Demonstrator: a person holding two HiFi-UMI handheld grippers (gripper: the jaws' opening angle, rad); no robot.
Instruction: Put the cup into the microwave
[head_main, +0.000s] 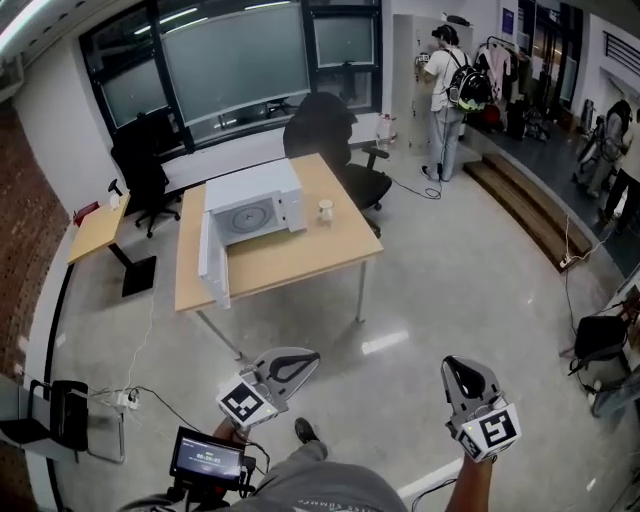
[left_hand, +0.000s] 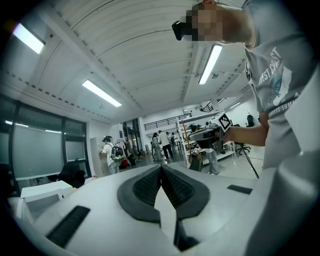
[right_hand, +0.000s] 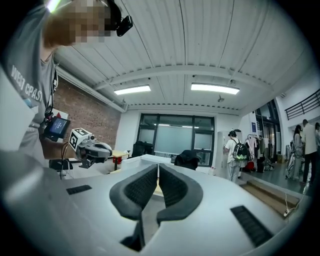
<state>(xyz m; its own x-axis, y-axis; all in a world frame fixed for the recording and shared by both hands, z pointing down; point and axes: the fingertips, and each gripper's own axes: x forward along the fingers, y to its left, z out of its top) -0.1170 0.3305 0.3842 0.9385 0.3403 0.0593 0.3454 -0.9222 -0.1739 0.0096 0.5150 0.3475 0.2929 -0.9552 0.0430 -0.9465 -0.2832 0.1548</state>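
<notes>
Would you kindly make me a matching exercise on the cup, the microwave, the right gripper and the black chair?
1 cup
2 microwave
3 right gripper
4 black chair

A door open
B jaws shut, empty
C on the table beside the microwave
D behind the table

Pairs: 1-C, 2-A, 3-B, 4-D

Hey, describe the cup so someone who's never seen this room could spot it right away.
Find the big wooden table in the middle of the floor, with a white microwave on it, door open. The cup stands on the tabletop just right of the microwave, not touching it. It is small and pale, the only loose thing on that table.
</notes>
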